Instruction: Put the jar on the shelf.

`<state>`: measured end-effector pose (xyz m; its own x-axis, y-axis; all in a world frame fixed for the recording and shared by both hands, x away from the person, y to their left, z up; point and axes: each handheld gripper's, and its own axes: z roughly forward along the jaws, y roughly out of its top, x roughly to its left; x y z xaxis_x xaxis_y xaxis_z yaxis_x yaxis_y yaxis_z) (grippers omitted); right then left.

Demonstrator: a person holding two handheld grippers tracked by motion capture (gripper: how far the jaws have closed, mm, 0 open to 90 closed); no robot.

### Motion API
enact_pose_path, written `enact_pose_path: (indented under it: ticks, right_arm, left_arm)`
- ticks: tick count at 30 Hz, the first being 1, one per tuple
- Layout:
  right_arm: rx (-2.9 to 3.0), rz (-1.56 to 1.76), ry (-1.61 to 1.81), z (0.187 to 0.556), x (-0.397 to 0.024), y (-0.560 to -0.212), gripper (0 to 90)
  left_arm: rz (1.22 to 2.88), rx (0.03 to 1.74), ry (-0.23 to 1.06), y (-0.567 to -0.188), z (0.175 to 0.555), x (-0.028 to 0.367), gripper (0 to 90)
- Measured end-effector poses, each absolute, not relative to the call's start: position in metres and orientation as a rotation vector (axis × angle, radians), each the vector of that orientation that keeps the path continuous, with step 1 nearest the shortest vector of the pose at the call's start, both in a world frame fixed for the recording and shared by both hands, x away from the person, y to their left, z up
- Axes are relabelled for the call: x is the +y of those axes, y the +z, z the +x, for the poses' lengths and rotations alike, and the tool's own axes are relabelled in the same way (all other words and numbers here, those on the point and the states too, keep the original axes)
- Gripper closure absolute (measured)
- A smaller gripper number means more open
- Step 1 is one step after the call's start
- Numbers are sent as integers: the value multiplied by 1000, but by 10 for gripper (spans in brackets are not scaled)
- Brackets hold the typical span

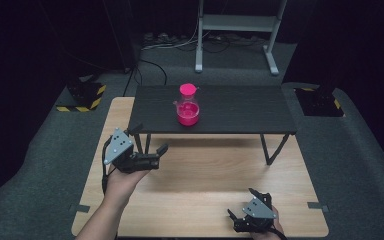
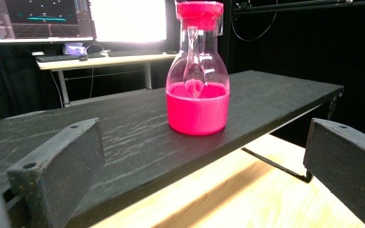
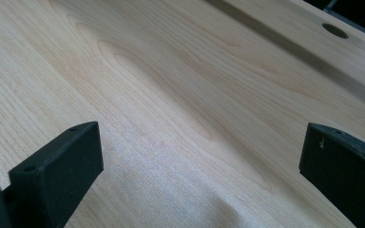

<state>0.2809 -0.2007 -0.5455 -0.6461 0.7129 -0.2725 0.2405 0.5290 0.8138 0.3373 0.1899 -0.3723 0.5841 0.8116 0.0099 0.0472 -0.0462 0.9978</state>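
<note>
L hand-held gripper (image 1: pixel 150 141) jaws apart, aimed at pink flask (image 1: pixel 187 105), upright on black shelf (image 1: pixel 240 112), well apart. R hand-held gripper (image 1: pixel 242 207) apart, idle over worktop (image 1: pixel 205 170). Risk: narrow glass neck, off-centre grip → tip/spill.

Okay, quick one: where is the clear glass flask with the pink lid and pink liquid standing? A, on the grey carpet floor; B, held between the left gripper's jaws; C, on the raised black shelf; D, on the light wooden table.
C: the clear glass flask with the pink lid stands upright on the raised black shelf, and the left gripper is open and short of it, touching nothing.
</note>
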Motion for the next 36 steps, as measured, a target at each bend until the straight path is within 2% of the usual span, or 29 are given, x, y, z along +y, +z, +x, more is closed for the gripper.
enact_pose_path:
  ticks: [20, 36]
  right_arm:
    - [2172, 766, 1024, 281, -200, -546, 4]
    - [2174, 761, 1014, 281, -199, -546, 4]
  left_arm:
    - [1540, 792, 703, -409, 317, 197, 7]
    - [1629, 852, 630, -471, 296, 197, 7]
